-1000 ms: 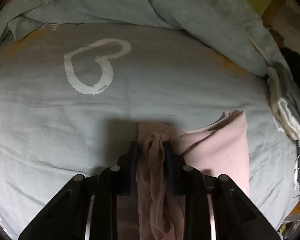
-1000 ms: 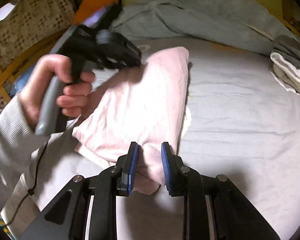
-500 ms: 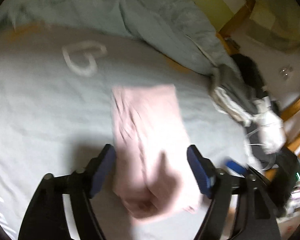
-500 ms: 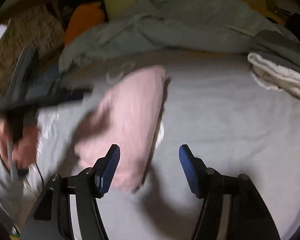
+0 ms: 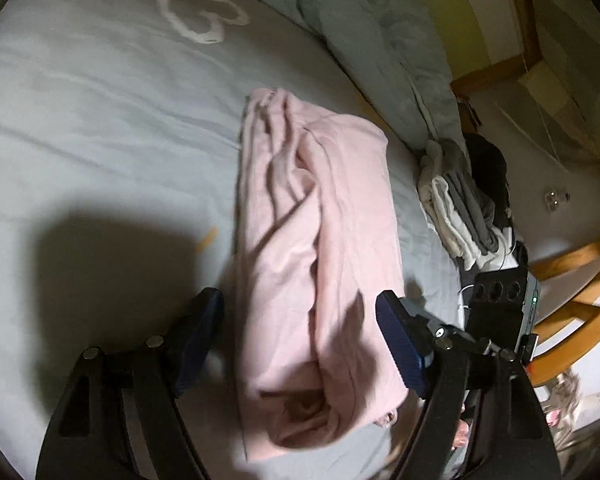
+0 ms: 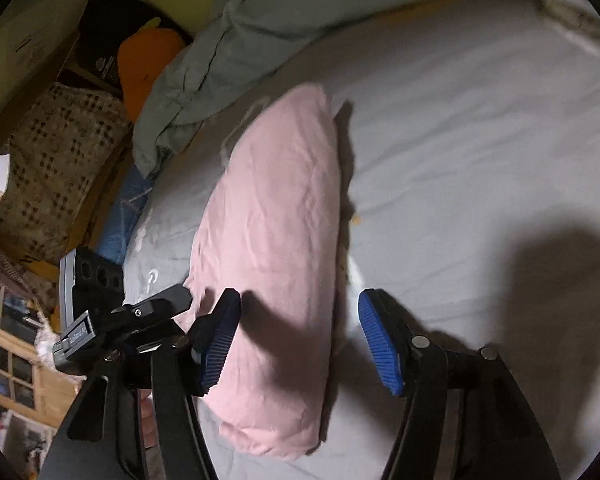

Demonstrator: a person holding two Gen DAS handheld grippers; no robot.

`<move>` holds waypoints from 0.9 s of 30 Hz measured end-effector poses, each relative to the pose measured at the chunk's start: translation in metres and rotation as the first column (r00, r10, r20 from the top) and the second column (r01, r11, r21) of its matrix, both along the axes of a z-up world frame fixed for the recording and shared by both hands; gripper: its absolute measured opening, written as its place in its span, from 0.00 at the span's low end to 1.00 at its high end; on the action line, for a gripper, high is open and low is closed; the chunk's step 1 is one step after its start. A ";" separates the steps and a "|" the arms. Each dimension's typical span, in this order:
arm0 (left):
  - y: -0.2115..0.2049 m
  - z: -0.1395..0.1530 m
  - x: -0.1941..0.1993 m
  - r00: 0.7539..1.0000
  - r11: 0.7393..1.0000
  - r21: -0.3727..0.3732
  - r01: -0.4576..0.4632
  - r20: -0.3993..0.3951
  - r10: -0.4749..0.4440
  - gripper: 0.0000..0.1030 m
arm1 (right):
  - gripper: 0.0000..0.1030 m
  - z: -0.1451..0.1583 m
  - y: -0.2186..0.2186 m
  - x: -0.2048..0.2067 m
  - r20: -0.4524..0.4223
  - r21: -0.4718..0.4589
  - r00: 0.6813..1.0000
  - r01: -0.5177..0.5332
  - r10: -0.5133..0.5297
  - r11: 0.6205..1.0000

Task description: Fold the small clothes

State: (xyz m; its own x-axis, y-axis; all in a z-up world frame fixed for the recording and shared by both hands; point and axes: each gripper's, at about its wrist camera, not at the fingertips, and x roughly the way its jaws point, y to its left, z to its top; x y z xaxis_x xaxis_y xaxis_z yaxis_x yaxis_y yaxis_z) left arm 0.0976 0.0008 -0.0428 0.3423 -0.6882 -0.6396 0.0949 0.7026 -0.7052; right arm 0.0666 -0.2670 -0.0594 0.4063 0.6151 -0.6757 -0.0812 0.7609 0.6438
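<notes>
A pink garment (image 5: 320, 220), folded into a long narrow bundle, lies on the grey-blue bed sheet (image 5: 99, 140). My left gripper (image 5: 302, 340) hovers over its near end. The jaws are closing with the cloth between them, and the pads do not press it. In the right wrist view the same pink garment (image 6: 275, 240) runs away from my right gripper (image 6: 300, 340). That gripper stands open astride the garment's near end without gripping it. The left gripper's body (image 6: 111, 320) shows at the left edge there. The right gripper's body (image 5: 500, 308) shows at the right in the left wrist view.
A stack of folded white and grey clothes (image 5: 460, 208) sits at the bed's right edge. A rumpled blue-grey duvet (image 5: 380, 40) is bunched at the far side. The sheet bears a white heart print (image 5: 199, 16). An orange cushion (image 6: 147, 60) and a patterned pillow (image 6: 59, 160) lie beyond.
Both grippers were shut on the pink garment's edges a second ago. Both have let go and opened, and the garment now rests folded on the sheet. Both views have rolled.
</notes>
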 end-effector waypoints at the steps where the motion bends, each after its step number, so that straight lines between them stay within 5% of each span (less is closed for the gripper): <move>1: -0.007 0.002 0.001 1.000 0.998 0.062 0.002 0.018 -0.003 0.34 | 0.57 -0.004 0.002 0.002 -0.004 0.017 1.000 -0.006 0.006 1.000; 3: -0.012 0.001 0.000 0.999 0.993 0.119 -0.002 0.043 -0.003 0.17 | 0.33 -0.014 0.006 0.006 -0.027 0.056 0.999 -0.020 0.022 0.998; 6: -0.021 0.016 -0.011 0.991 0.983 0.181 -0.004 0.135 -0.021 0.12 | 0.23 -0.009 0.014 0.002 0.026 0.011 1.000 0.010 -0.011 1.000; 11: -0.037 0.047 -0.034 0.948 0.970 0.242 -0.004 0.310 -0.073 0.12 | 0.21 0.039 0.044 -0.023 0.216 -0.201 0.976 0.023 0.022 0.979; 18: -0.063 0.093 -0.037 0.899 0.983 0.180 0.032 0.425 -0.107 0.12 | 0.21 0.106 0.023 -0.051 0.356 -0.212 0.935 0.082 -0.001 0.974; 22: -0.111 0.132 -0.015 0.855 0.974 0.211 0.077 0.488 -0.174 0.12 | 0.21 0.141 -0.015 -0.055 0.422 -0.233 0.906 0.142 -0.031 0.962; 27: -0.215 0.171 0.042 0.796 0.953 0.266 0.143 0.541 -0.270 0.12 | 0.21 0.191 -0.103 -0.034 0.516 -0.232 0.838 0.337 -0.178 0.913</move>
State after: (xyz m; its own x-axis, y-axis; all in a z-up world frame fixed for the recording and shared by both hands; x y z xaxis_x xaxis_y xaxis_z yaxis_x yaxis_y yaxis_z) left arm 0.1395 -0.2141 0.1278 0.5504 -0.6624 -0.5082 0.5902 0.7392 -0.3244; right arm 0.0325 -0.3698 0.1311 0.8380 0.2405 -0.4899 -0.0888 0.9458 0.3124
